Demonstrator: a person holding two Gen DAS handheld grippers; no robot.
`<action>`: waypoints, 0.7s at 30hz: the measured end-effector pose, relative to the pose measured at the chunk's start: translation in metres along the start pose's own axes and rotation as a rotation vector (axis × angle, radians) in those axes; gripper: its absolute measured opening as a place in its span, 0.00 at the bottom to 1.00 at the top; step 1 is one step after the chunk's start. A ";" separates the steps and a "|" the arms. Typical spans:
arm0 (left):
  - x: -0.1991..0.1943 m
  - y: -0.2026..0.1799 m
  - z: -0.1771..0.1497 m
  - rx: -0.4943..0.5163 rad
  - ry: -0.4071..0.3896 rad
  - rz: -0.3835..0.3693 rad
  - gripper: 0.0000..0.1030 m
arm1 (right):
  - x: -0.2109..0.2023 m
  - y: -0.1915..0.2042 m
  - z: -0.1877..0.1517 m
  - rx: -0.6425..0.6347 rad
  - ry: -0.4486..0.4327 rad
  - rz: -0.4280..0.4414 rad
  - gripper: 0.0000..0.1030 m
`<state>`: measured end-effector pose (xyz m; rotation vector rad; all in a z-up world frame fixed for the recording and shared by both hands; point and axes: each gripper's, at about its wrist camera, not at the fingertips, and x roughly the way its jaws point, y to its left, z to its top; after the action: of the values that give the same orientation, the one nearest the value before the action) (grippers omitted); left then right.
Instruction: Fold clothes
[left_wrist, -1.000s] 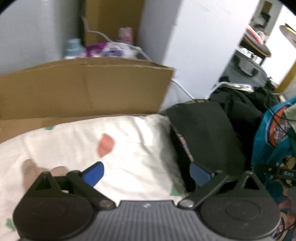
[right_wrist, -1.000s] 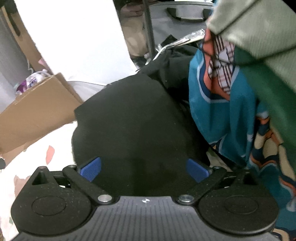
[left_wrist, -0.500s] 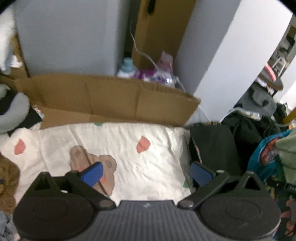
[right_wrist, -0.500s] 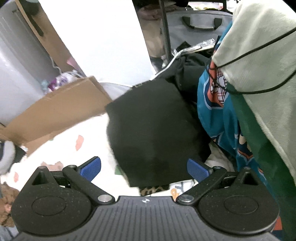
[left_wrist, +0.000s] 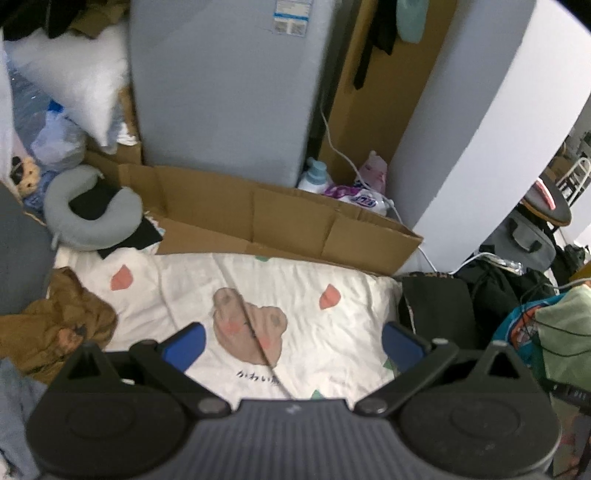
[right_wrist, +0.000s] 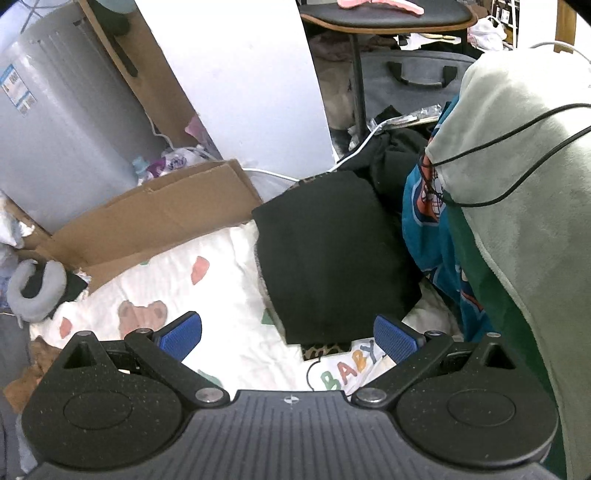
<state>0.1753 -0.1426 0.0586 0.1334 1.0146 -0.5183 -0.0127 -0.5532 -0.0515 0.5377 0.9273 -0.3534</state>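
Folded black garment (right_wrist: 332, 254) rests at the blanket's (left_wrist: 295, 295) right edge; both grippers, left (left_wrist: 293, 341) and right (right_wrist: 288, 334), hover wide and empty; reaching left for the brown garment (left_wrist: 66, 325) looks the sensible next pick.

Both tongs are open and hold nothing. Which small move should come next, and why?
Probably bring the left tongs toward the crumpled brown garment at the left edge of the white blanket. The black garment already lies folded flat at the blanket's far side, the right tongs are empty too, and the brown piece looks like the nearest unfolded one.
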 end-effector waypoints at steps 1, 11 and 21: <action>-0.007 0.003 -0.001 -0.004 -0.003 0.007 1.00 | -0.007 0.001 0.002 0.002 -0.005 0.004 0.99; -0.074 0.033 -0.006 -0.061 -0.003 0.015 1.00 | -0.074 0.027 0.016 -0.037 -0.007 0.024 0.99; -0.134 0.057 -0.043 -0.034 -0.119 0.069 1.00 | -0.131 0.088 0.015 -0.116 -0.023 0.068 0.99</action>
<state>0.1131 -0.0314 0.1409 0.1050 0.8988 -0.4409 -0.0310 -0.4824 0.0890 0.4567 0.8991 -0.2425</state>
